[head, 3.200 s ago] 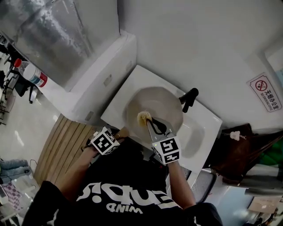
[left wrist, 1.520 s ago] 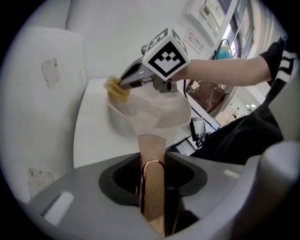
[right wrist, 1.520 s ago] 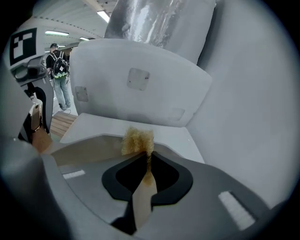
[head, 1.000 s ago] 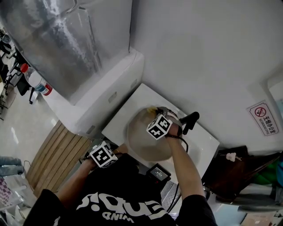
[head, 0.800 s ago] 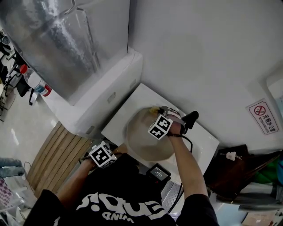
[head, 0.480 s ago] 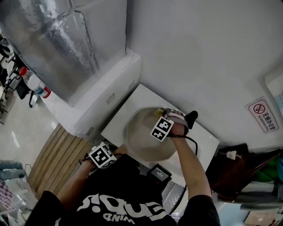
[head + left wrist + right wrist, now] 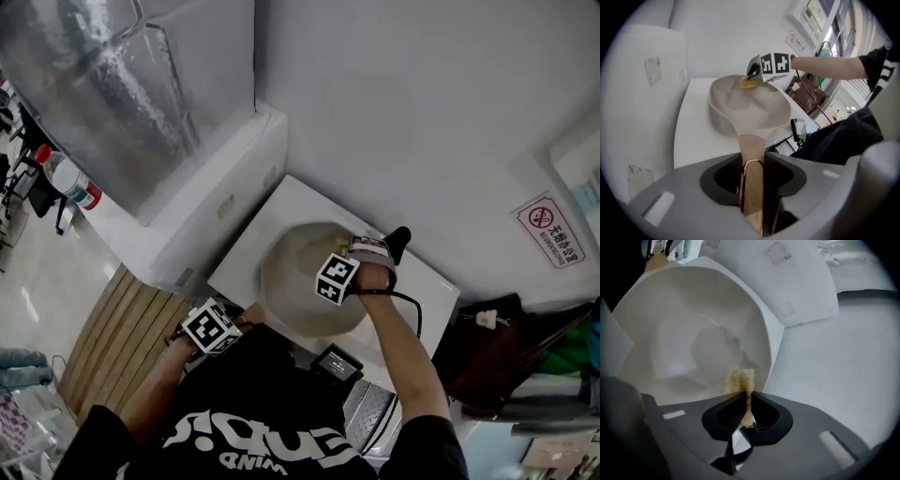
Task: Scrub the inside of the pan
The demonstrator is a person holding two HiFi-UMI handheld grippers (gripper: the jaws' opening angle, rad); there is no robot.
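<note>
Pan (image 7: 298, 281): sits on the white worktop (image 7: 272, 208), wooden handle (image 7: 751, 152) pointing back at me, pale inside facing up
Scrub pad (image 7: 739, 379): a few seconds ago it was mid-bowl; now it is against the far inner wall just under the rim, near the black tap (image 7: 397, 242)
Right gripper (image 7: 746, 405): fingers pinched narrow on the pad, wrist rolled over since a second ago
Left gripper (image 7: 752, 187): fingers clamped on the handle, unmoved, steadying the pan
Meaning: I judge the base is covered and the scrubbing now works round the wall; the near side is probably still to do
</note>
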